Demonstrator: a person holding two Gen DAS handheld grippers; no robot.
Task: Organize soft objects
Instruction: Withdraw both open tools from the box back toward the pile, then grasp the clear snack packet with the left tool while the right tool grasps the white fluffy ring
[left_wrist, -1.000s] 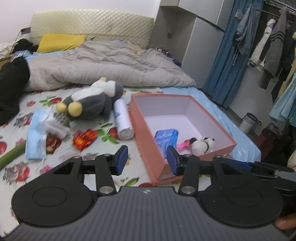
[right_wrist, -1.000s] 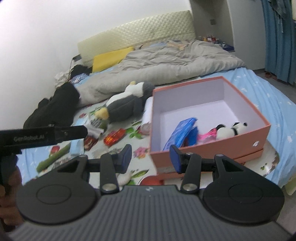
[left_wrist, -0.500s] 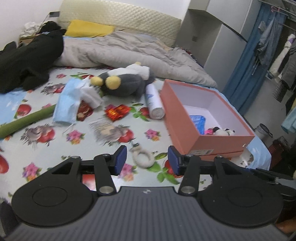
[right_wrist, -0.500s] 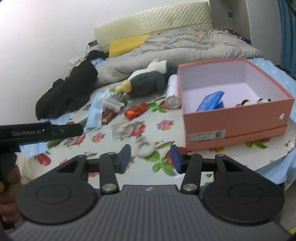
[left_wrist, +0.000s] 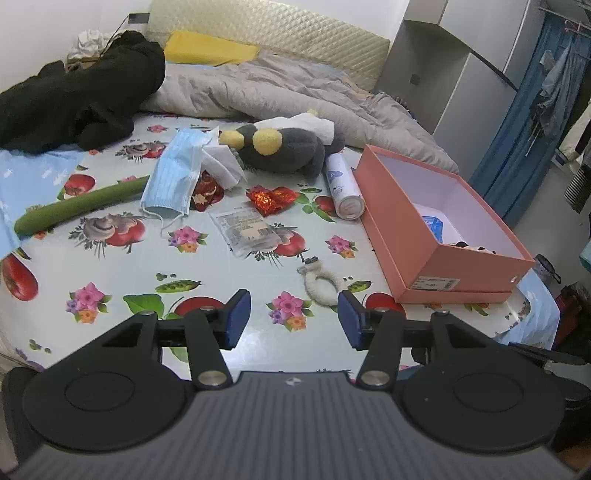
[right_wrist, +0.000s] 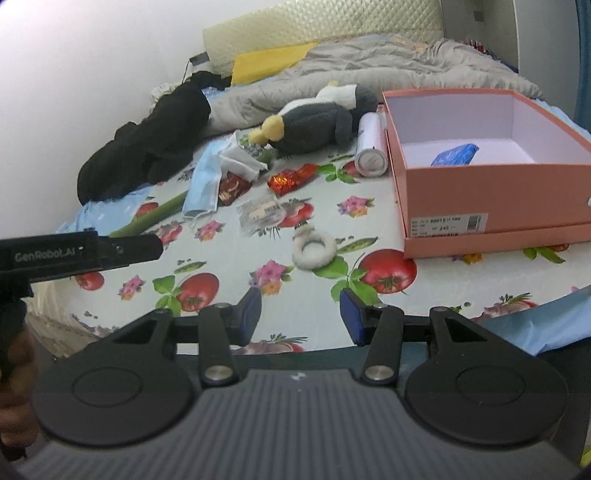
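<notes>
Both tools hang over the near edge of the bed, and neither holds anything. The left gripper (left_wrist: 293, 319) has its blue-padded jaws spread wide above the flowered sheet (left_wrist: 207, 266), and the right gripper (right_wrist: 301, 314) stands the same way, jaws wide apart with only printed tomatoes between them.

Just beyond the fingers lies a fluffy white ring (left_wrist: 320, 281), flat on the sheet, near the corner of the salmon-pink box (left_wrist: 421, 243) but not touching it. A little further in sits a clear plastic packet (left_wrist: 245, 230), with a crumpled red foil wrapper (left_wrist: 272, 197) behind it. Off to the left a long green stalk (left_wrist: 79, 206) lies aslant, and a blue face mask (left_wrist: 177, 171) is draped beside some white tissue (left_wrist: 221, 162) and a small dark red packet (left_wrist: 207, 186).

The box is open, its lid beneath it, barcode label facing me. Inside, a blue packet (right_wrist: 456, 155) leans on the floor of it, and something small and black-and-white shows just above the near wall in the left view. A white spray can (left_wrist: 343, 186) lies on its side against the box's far left side.

Behind that sprawls the grey plush penguin (left_wrist: 284, 144), yellow feet toward the mask. Further back are a heap of black clothing (left_wrist: 81, 92), a rumpled grey duvet (left_wrist: 280, 90), a yellow pillow (left_wrist: 210, 50) and the quilted headboard (left_wrist: 266, 31).
</notes>
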